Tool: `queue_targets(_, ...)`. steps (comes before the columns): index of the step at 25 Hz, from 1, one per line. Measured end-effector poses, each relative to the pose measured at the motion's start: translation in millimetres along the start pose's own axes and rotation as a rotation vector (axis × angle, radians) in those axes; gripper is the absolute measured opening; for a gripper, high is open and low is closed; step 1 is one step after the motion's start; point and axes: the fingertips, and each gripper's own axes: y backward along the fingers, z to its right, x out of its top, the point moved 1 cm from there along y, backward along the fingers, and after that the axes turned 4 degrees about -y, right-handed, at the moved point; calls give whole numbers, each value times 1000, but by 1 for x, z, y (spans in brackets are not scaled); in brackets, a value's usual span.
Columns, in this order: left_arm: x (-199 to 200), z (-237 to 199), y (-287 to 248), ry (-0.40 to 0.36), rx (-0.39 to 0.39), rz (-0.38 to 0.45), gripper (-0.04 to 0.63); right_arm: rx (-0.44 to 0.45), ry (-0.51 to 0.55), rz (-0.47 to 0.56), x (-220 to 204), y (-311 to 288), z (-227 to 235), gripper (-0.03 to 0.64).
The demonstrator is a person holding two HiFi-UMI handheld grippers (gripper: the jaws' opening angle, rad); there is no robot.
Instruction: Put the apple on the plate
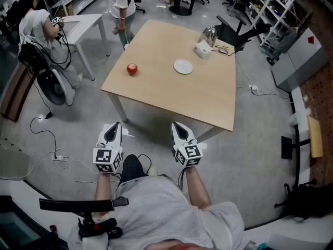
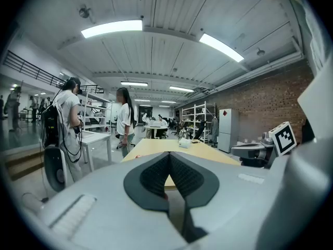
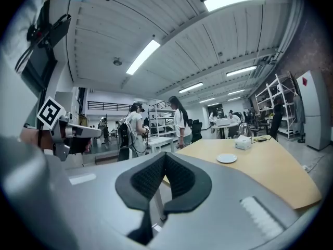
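Note:
A red apple [image 1: 132, 69] sits near the left edge of the wooden table [image 1: 208, 98]. A small white plate [image 1: 183, 66] lies empty to its right, a short way off, and shows again in the right gripper view [image 3: 227, 159]. My left gripper [image 1: 115, 125] and right gripper [image 1: 177, 125] are held side by side over the floor, short of the table's near edge, both pointing toward it. The left gripper's [image 2: 169, 158] pads meet with nothing between them. The right gripper [image 3: 165, 156] is likewise shut and empty.
A tissue box [image 1: 202, 49] and a metal kettle [image 1: 209, 34] stand at the table's far right corner, with an office chair [image 1: 237, 33] behind. A person [image 1: 39, 25] stands at a white table [image 1: 86, 22] to the left. Cables [image 1: 52, 145] lie on the floor.

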Motion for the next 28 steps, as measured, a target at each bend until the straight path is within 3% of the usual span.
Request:
queue_targets(11, -5, -11, -38, 2, 15, -14, 19, 20, 7, -16, -2, -35, 21, 6)
queue_targets(28, -9, -97, -141, 17, 38, -81, 20, 75, 26, -71, 1, -179, 44, 6)
